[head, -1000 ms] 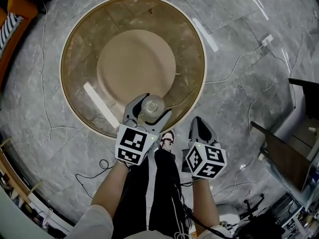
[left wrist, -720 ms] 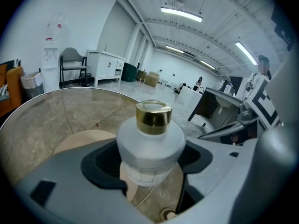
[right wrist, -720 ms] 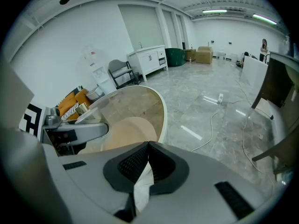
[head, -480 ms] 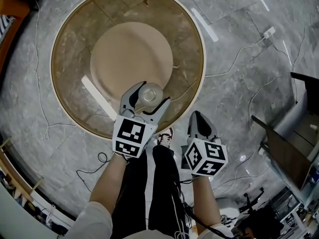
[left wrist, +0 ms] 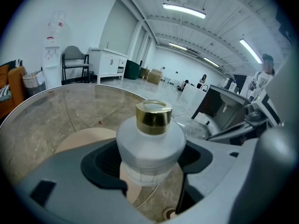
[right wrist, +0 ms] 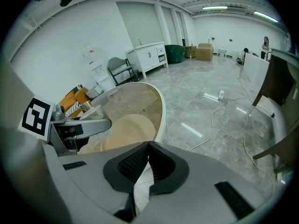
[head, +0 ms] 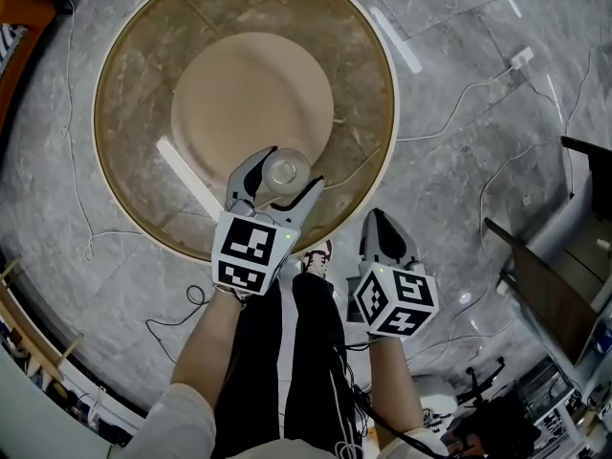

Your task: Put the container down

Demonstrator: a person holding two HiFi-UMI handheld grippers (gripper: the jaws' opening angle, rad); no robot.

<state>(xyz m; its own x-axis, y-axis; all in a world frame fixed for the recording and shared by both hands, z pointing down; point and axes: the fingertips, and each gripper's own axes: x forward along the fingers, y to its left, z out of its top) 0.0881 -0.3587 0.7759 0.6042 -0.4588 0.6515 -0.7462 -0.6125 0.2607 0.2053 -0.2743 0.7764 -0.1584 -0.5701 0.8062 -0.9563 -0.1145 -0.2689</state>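
My left gripper (head: 284,174) is clamped on the frosted container (left wrist: 149,146), which stands upright with its gold cap (left wrist: 153,117) on top. It is over the round glass bench (head: 134,122), near the 6 o'clock rim. My right gripper (head: 382,223) is at 4 o'clock of the left, off the bench, jaws pressed together and empty.

Container (left wrist: 149,146) frosted glass, shiny gold cap (left wrist: 153,117); table (head: 134,113) glossy glass
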